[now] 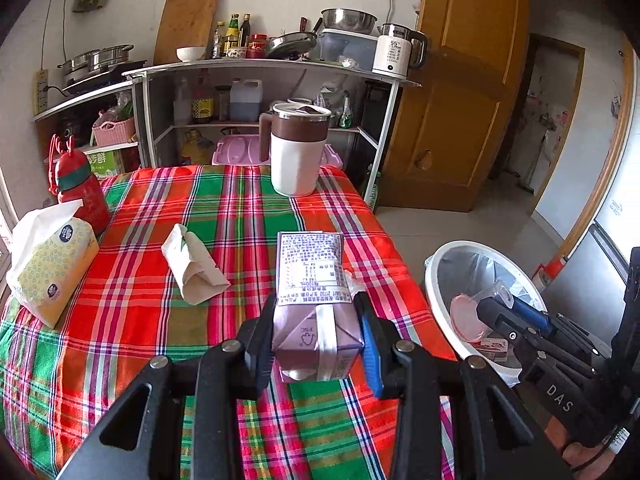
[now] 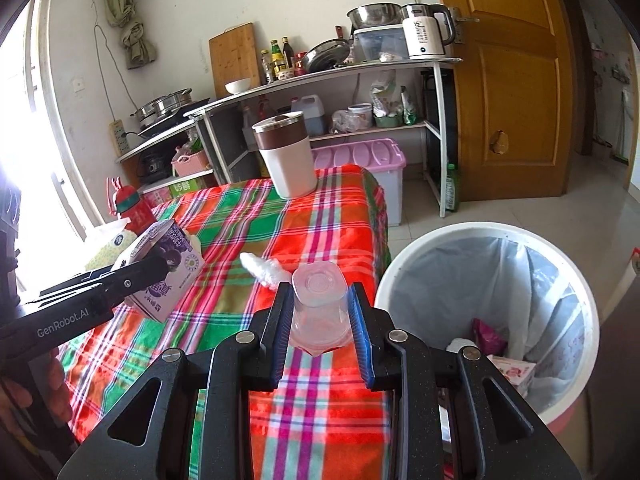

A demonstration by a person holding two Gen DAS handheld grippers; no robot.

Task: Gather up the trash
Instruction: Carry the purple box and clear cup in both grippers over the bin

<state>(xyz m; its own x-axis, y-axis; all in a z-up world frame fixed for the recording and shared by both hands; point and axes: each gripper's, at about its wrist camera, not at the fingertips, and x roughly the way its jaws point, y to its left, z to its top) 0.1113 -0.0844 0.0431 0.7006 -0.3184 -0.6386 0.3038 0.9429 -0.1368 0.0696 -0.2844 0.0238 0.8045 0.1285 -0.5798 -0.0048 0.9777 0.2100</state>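
My left gripper (image 1: 316,312) is shut on a purple drink carton (image 1: 310,280) and holds it above the plaid tablecloth (image 1: 140,312); the carton also shows in the right wrist view (image 2: 170,270). My right gripper (image 2: 320,300) is shut on a clear plastic cup (image 2: 319,300), held over the table's right edge beside the white trash bin (image 2: 400,276). In the left wrist view the cup (image 1: 478,308) hangs over the bin (image 1: 434,280). A crumpled paper wrapper (image 1: 192,266) and a scrap of clear plastic film (image 2: 264,266) lie on the cloth.
A tissue pack (image 1: 48,268) and a red bottle (image 1: 80,192) stand at the table's left. A white-and-brown jug (image 1: 296,152) stands at the far edge. The bin holds a liner and some trash (image 2: 490,338). A kitchen shelf (image 1: 260,68) and wooden door (image 2: 516,92) are behind.
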